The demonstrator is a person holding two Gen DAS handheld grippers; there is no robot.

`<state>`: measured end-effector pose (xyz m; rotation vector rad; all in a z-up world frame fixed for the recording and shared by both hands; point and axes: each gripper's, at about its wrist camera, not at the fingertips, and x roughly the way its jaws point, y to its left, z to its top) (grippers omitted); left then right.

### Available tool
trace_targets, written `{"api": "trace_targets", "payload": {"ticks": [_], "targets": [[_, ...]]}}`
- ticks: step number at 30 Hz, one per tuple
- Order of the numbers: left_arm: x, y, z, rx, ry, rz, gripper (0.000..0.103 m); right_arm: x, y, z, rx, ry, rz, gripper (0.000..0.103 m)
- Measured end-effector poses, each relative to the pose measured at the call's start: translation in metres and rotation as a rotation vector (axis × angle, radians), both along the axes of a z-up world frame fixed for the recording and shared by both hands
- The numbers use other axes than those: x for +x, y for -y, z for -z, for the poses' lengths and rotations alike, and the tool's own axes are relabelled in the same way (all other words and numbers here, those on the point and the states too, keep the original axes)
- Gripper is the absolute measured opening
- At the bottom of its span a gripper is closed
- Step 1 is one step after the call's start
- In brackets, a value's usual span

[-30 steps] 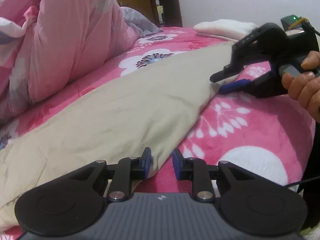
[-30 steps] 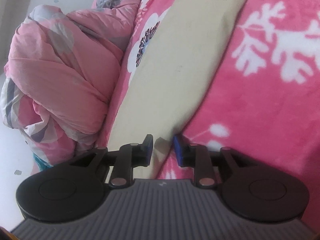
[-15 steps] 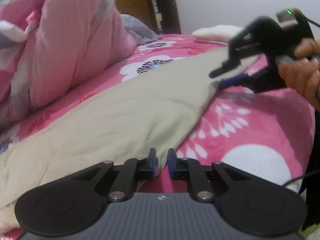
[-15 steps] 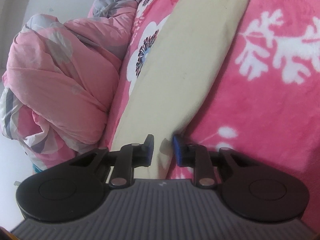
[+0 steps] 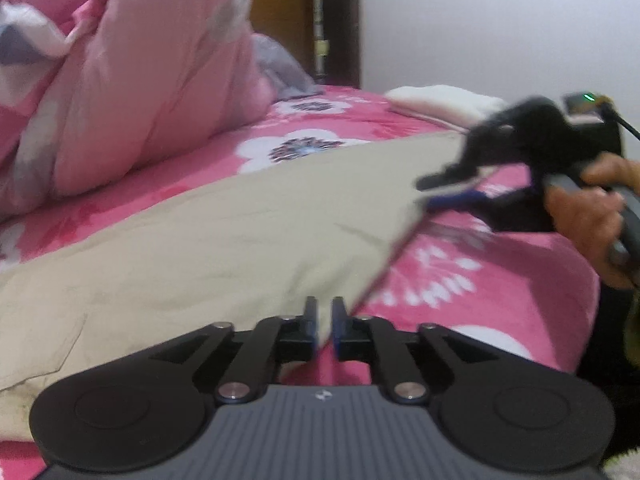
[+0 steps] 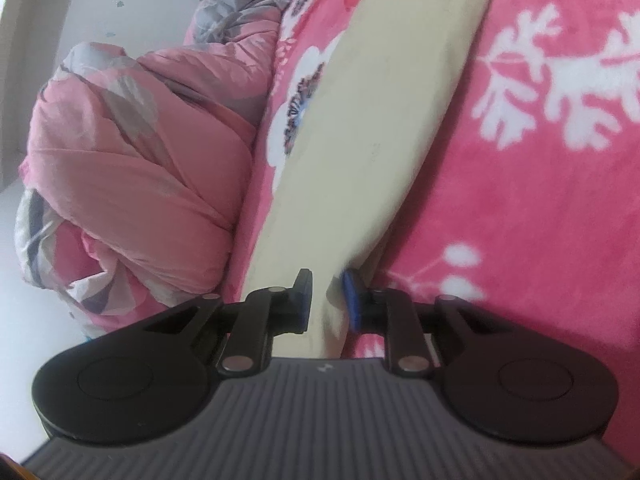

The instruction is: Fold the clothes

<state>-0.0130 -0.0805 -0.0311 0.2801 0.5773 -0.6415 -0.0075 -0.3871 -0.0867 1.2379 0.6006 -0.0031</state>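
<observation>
A beige garment (image 5: 240, 240) lies stretched out in a long strip over the pink flowered blanket (image 5: 480, 280). My left gripper (image 5: 325, 320) is shut on its near edge, with cloth pinched between the blue pads. In the left wrist view my right gripper (image 5: 444, 190), held by a hand (image 5: 584, 216), grips the same edge farther along, and the edge runs taut and raised between the two. In the right wrist view the right gripper (image 6: 326, 300) has the beige garment (image 6: 380, 120) between its narrowed fingers.
A bunched pink quilt (image 5: 140, 80) is piled on the far side of the bed, also in the right wrist view as the quilt (image 6: 140, 180). A white folded item (image 5: 440, 96) lies at the back. A wooden door (image 5: 288, 20) and a white wall stand behind.
Both grippers have closed from open onto the garment's edge. That edge has lifted off the blanket and pulled straight. The right gripper has shifted a little.
</observation>
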Motion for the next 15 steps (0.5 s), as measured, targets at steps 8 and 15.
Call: {"api": "trace_targets", "payload": {"ticks": [8, 15], "targets": [[0.001, 0.028, 0.01, 0.09, 0.044, 0.001, 0.037, 0.006, 0.016, 0.002, 0.006, 0.014, 0.018, 0.018], [0.011, 0.046, 0.013, 0.128, 0.059, -0.021, 0.034, 0.025, 0.027, 0.007, 0.031, 0.02, -0.014, 0.016]]}}
